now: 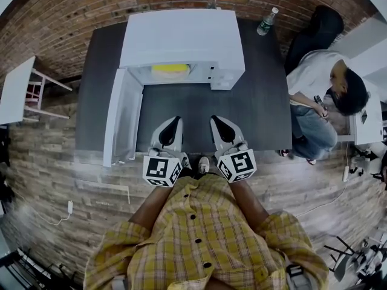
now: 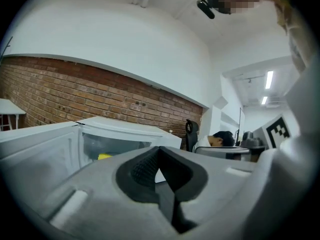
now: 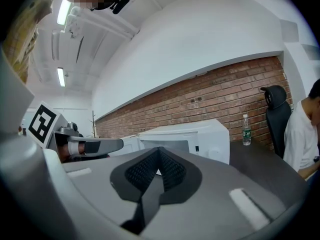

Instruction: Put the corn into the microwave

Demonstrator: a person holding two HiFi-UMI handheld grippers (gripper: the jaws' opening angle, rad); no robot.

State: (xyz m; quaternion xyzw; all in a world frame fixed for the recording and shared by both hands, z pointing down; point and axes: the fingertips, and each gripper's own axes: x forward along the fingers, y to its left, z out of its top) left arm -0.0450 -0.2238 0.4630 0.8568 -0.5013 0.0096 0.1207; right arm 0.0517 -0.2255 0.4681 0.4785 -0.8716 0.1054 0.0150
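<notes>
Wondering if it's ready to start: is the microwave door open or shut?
Open. The door swings out at the left of the microwave, and yellow corn shows inside.

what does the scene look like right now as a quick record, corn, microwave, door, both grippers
corn: yellow, lying inside the microwave cavity
microwave: white, on the dark table, near the brick wall
door: open, swung out to the left in the head view
left gripper: jaws together, nothing between them, over the table's near side
right gripper: jaws together, nothing between them, beside the left one
other things: two bottles at the table's back edge; a seated person to the right
</notes>
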